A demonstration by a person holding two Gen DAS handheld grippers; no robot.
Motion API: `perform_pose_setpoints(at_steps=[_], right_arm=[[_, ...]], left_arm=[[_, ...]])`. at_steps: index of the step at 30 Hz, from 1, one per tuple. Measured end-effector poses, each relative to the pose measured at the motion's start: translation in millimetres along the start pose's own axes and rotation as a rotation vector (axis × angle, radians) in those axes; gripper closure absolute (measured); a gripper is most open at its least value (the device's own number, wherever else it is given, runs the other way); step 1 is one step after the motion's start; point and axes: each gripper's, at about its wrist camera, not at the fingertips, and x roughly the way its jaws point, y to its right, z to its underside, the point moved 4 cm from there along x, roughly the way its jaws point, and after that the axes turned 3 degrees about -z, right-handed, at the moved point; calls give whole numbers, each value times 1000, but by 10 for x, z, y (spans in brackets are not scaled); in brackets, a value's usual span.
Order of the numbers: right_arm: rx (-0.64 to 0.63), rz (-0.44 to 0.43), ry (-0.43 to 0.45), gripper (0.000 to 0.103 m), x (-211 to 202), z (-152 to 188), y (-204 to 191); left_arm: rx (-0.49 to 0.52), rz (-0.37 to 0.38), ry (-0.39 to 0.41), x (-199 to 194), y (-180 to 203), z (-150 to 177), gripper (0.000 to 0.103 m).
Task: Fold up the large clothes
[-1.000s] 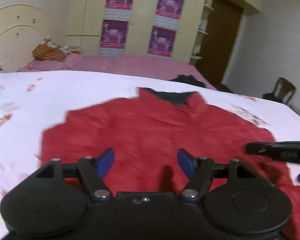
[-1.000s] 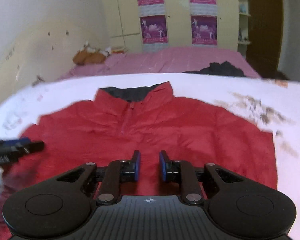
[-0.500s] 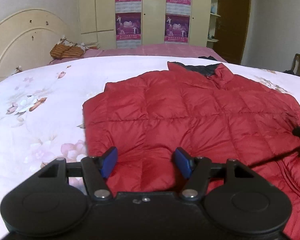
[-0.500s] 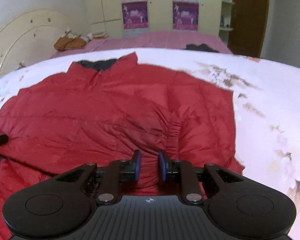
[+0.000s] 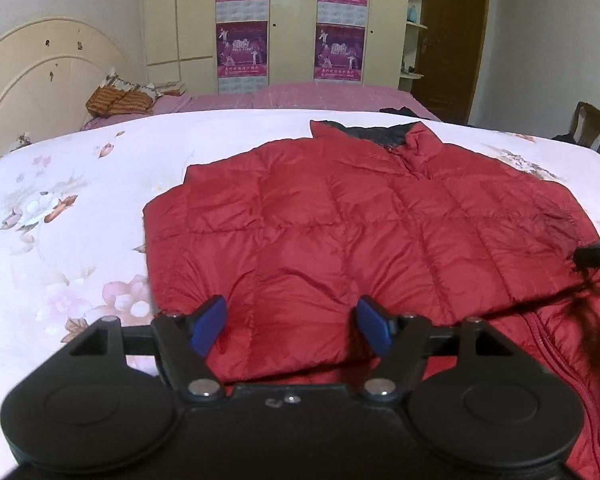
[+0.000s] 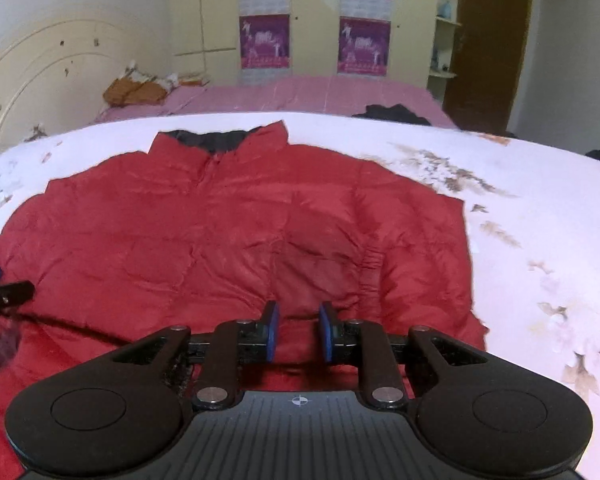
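A red quilted puffer jacket [image 5: 360, 232] with a dark collar lies flat on the white floral bedspread, collar at the far end; it also shows in the right wrist view [image 6: 228, 240]. My left gripper [image 5: 292, 324] hovers over the jacket's near left part, jaws wide open and empty. My right gripper [image 6: 299, 332] hovers over the jacket's near right part by a gathered sleeve cuff [image 6: 370, 272], jaws a little apart with nothing between them. Each gripper's tip shows at the edge of the other view: the right gripper's in the left wrist view [image 5: 596, 256], the left gripper's in the right wrist view [image 6: 4, 296].
The floral bedspread [image 5: 60, 240] extends left and right of the jacket [image 6: 540, 240]. A second bed with a pink cover [image 5: 300, 96], an orange bundle [image 5: 116, 100] and dark cloth [image 6: 392, 114] stands behind. A wooden chair [image 5: 592, 124] and door are at the far right.
Both grippers have drawn back towards the jacket's near hem and steadied; the view has cleared from blur. The left jaws stay wide, the right jaws stay narrowly apart.
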Motion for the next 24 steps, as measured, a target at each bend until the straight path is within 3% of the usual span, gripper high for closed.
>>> perform_pose_setpoints(at_steps=[7, 15, 17, 18, 19, 20, 24], right_arm=[[3, 28, -38, 83, 357, -41, -65], [-27, 10, -60, 83, 345, -45, -41], [-1, -19, -17, 83, 176, -99, 1], [3, -38, 17, 72, 76, -113, 15], [4, -43, 31, 51, 4, -121, 29], [15, -40, 61, 15, -89, -115, 63], [68, -77, 106, 13, -442, -26, 256]], left_arm=[[-21, 13, 12, 38, -19, 17, 30], [-15, 6, -9, 41, -23, 7, 27], [-19, -8, 2, -63, -47, -11, 19], [-21, -15, 18, -128, -59, -11, 8], [-20, -25, 30, -189, -73, -2, 5], [-14, -35, 33, -238, -82, 20, 3], [13, -69, 4, -454, -131, 204, 3]])
